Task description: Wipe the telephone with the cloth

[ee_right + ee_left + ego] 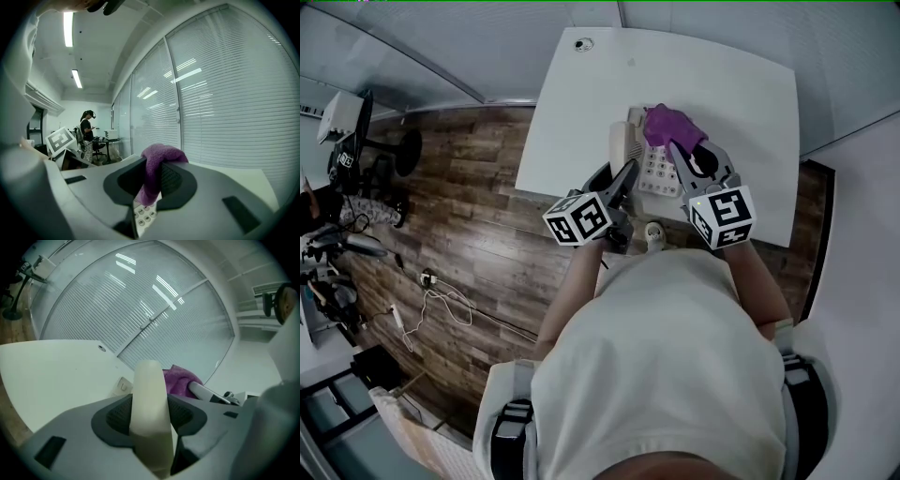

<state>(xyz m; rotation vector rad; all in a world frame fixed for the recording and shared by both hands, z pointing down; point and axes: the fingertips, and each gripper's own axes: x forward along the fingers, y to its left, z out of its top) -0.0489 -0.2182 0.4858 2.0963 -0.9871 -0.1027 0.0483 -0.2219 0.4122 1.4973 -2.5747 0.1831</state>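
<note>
**A:** The left gripper [149,418] is clamping the cream handset [149,397]. Its jaws are pressing on both sides, and the handset is sticking up between them.

**B:** And the right gripper [151,180] is pinching the purple cloth [153,171]. The jaws are closing on a fold of it, with the rest bunching up over the top.

**A:** In the head view, the cloth is sitting on the far end of the telephone [654,173], touching it, just above the keypad [144,214].

**B:** The telephone itself is lying near the front edge of the white table [581,84], close to the person's body. The handset is running along the telephone's left side.

**A:** Whether it's lifting clear of the cradle, I can't tell.

**B:** The two grippers are sitting just beside each other, the left on the handset, the right over the buttons.

**A:** A wooden floor [478,244] is showing to the left of the table, and slatted blinds [225,93] are filling the wall behind it.

**B:** Far back in the right gripper view, a person [87,129] is standing by a desk.
</note>
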